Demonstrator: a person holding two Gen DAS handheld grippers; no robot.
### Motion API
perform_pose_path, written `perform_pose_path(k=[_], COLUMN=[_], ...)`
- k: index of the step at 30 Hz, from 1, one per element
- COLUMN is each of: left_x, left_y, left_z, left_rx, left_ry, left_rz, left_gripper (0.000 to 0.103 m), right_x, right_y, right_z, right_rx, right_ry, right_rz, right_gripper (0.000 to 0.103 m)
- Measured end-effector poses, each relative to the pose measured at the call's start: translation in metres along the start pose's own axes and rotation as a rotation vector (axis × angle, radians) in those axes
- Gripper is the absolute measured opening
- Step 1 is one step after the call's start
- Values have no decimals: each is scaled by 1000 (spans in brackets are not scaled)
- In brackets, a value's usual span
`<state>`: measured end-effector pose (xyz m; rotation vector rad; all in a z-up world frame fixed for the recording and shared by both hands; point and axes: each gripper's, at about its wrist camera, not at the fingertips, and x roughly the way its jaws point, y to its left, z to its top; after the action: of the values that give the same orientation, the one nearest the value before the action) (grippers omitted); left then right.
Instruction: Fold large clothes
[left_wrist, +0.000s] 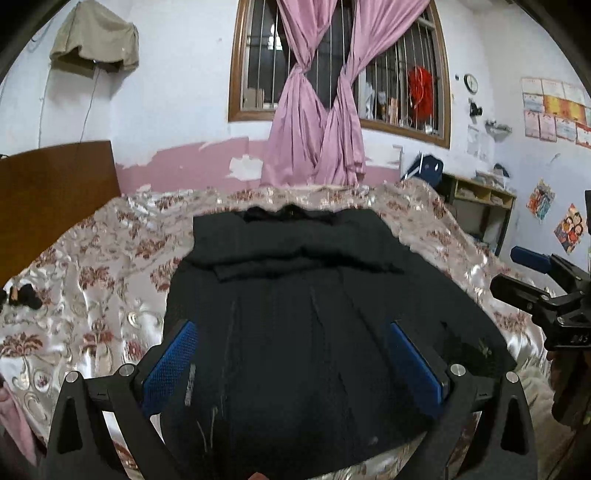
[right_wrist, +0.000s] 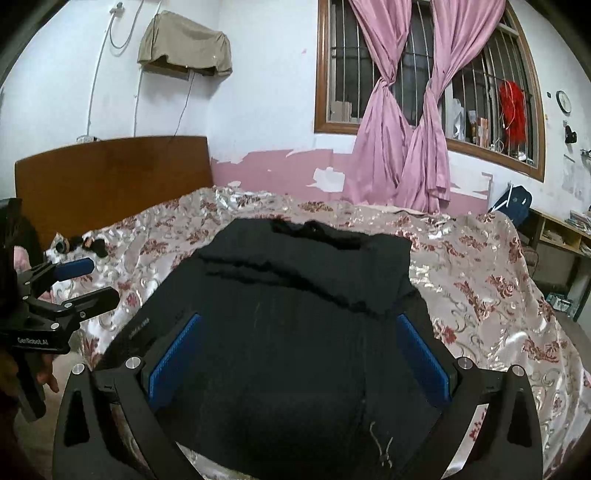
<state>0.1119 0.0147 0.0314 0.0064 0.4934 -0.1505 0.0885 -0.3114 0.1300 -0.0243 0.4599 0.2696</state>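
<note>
Floral bedspread (left_wrist: 92, 280) carries the black garment (left_wrist: 295, 302) — lying between both grippers' spread, empty fingers (left_wrist: 173, 365).

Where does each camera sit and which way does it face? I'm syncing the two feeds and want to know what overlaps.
Left wrist: on the left claw, above the bed's near edge, facing the black garment and window; its open blue pads frame the view, the right claw at the right edge.
Right wrist: on the right claw, facing likewise; the left claw and a hand show at left.
Shared: garment, floral bedspread, pink curtains, headboard.
</note>
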Motion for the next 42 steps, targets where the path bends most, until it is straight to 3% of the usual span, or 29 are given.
perform_pose_path(k=[10, 23, 27, 30, 35, 39, 42], left_x=[18, 38, 42, 45, 48, 61, 69], left_y=[-2, 5, 12, 15, 20, 17, 10], left_z=[-28, -59, -65, -71, -89, -104, -107], left_rx=[16, -75, -80, -54, -36, 3, 29], left_ry=[127, 255, 300, 350, 425, 529, 580], left_rz=[13, 22, 59, 121, 124, 171, 145], left_gripper=[103, 103, 103, 103, 103, 103, 103], right_x=[3, 10, 15, 29, 60, 63, 70], right_y=[0, -11, -9, -7, 8, 23, 33], right_z=[-39, -70, -76, -84, -108, -117, -126], right_rx=[1, 22, 23, -10, -181, -283, -345], right_ry=[104, 203, 240, 334, 568, 614, 672], right_rz=[-18, -51, -39, -27, -50, -57, -58], right_gripper=[101, 101, 101, 101, 101, 101, 101])
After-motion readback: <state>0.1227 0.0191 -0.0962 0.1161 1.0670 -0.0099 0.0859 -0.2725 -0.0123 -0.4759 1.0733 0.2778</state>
